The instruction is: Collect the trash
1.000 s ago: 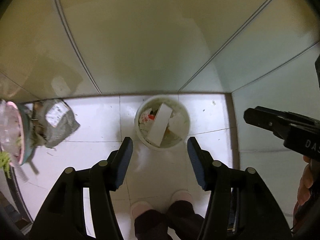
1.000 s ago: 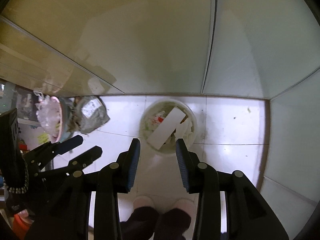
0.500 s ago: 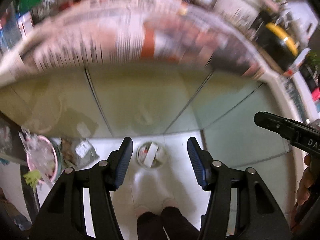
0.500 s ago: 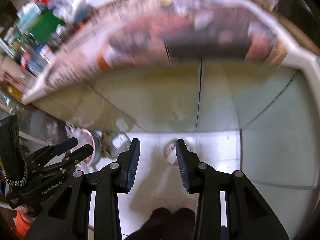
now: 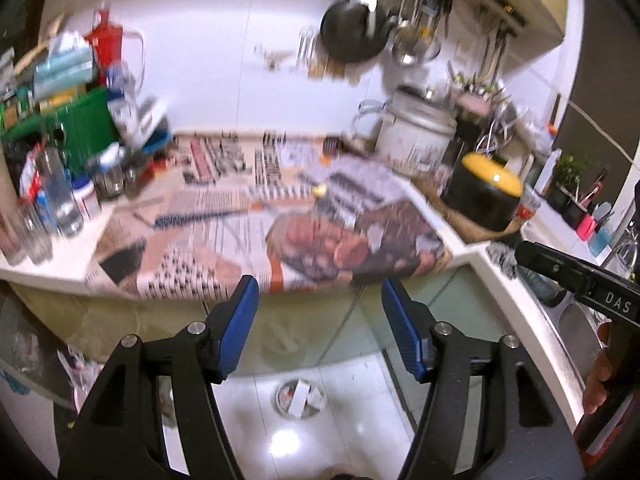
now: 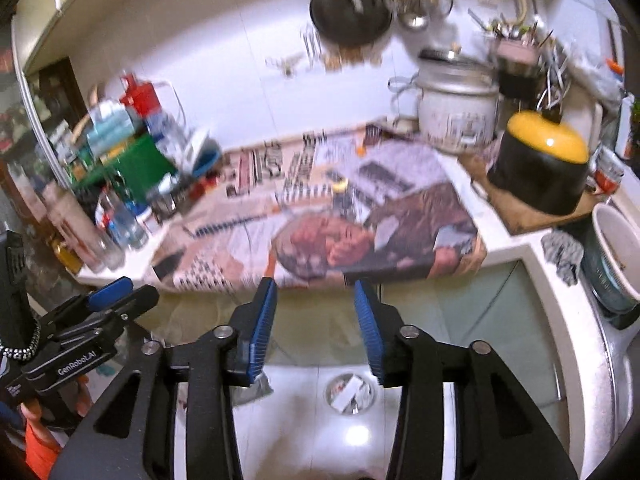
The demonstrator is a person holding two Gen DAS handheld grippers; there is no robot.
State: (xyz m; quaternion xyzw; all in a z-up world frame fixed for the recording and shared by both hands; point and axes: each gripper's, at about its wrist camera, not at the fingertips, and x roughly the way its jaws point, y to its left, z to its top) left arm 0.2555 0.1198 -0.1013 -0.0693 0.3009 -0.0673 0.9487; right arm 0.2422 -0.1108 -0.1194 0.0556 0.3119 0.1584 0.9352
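Note:
A small white trash bucket (image 5: pixel 299 396) (image 6: pixel 351 392) full of paper scraps stands on the floor tiles far below both grippers. My left gripper (image 5: pixel 320 300) hangs high in front of the counter edge, its jaws opening, with nothing between them. My right gripper (image 6: pixel 316 300) is beside it at the same height, jaws also opening and empty. Newspaper sheets (image 5: pixel 280 232) (image 6: pixel 340 236) cover the worktop ahead. Each gripper shows at the edge of the other's view: the right one (image 5: pixel 576 276), the left one (image 6: pixel 100 300).
On the counter stand jars and bottles (image 5: pixel 52 200) at the left, a white rice cooker (image 6: pixel 456 108) and a black pot with a yellow lid (image 6: pixel 540 164) at the right. A pan (image 5: pixel 352 32) hangs on the wall. A sink (image 6: pixel 616 256) lies far right.
Both grippers rose from just above the bucket to counter height and tilted up. The bucket has shrunk in view, the worktop has come into sight, and both pairs of jaws stand wider.

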